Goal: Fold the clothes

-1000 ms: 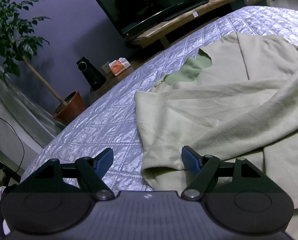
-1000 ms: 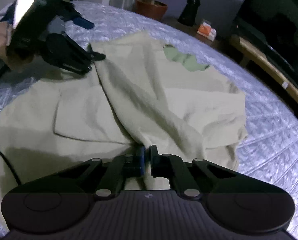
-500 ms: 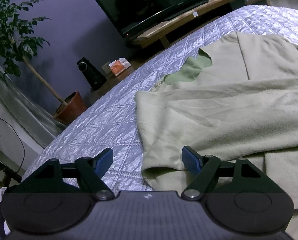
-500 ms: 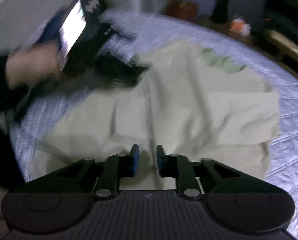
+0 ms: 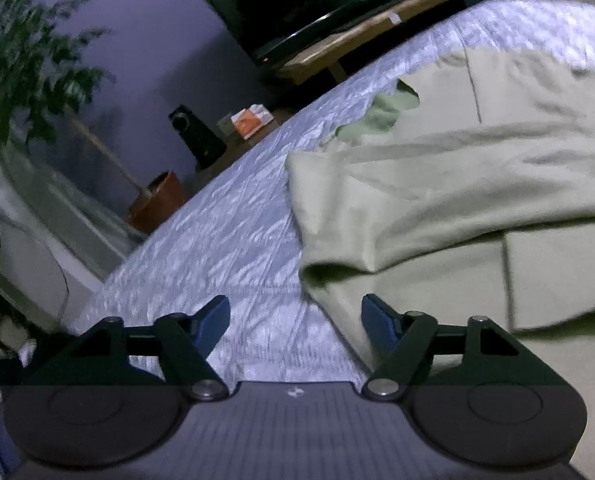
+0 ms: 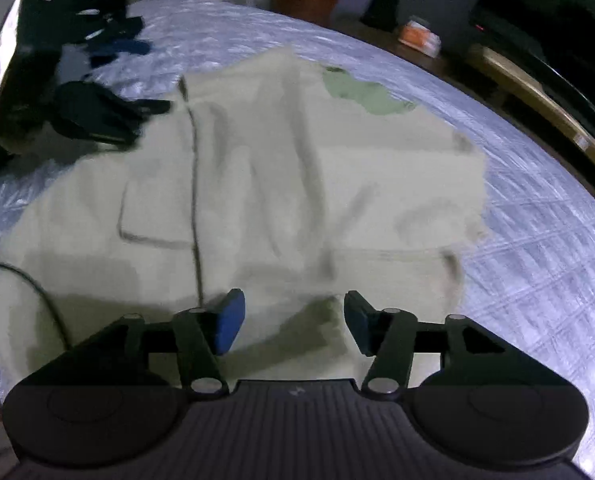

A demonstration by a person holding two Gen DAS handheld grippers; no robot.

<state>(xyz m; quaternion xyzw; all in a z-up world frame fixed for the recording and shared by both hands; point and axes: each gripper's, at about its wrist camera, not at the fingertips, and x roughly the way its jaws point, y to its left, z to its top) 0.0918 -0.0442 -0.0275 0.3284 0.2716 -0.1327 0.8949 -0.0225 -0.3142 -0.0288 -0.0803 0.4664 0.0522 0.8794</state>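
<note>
So I've got this pale cream-green fleece top point(image 6: 281, 184) lying mostly flat on the quilted silver bedspread point(image 6: 537, 220), a bit rumpled, one sleeve point(image 5: 437, 200) folded across its body, greener inner collar point(image 6: 361, 96) showing at the far end.

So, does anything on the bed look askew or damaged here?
No damage shows. The pale garment lies rumpled, with a sleeve draped slantwise across its body, so the fold is uneven. A dark cable trails over its near edge.

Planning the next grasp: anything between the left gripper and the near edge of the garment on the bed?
Nothing visible. Only bare quilted bedspread lies between the left gripper and the pale green garment; its folded corner sits just ahead of the right-hand finger. The jaws are closing with no cloth between them.
</note>
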